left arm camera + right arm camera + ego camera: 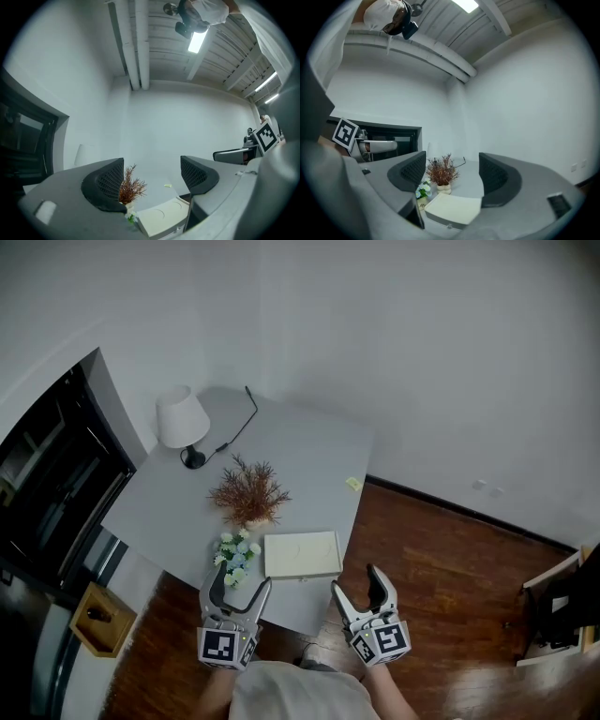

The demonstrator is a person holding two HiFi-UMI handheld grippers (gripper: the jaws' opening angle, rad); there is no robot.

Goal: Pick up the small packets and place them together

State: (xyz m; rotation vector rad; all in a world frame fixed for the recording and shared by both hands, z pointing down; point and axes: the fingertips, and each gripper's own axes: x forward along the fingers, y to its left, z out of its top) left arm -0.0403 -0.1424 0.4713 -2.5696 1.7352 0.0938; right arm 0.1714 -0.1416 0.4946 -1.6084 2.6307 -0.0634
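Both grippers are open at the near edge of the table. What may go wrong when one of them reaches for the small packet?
The small packet lies close to the edge of the table, so a nudging jaw may push it onto the floor. The dried plant and white flowers stand between the left gripper and the packet; reaching across may tip them.

White lamp (181, 418), dried russet plant (248, 491), white flowers (235, 556), cream box (302, 555) — all on grey table (309, 456)
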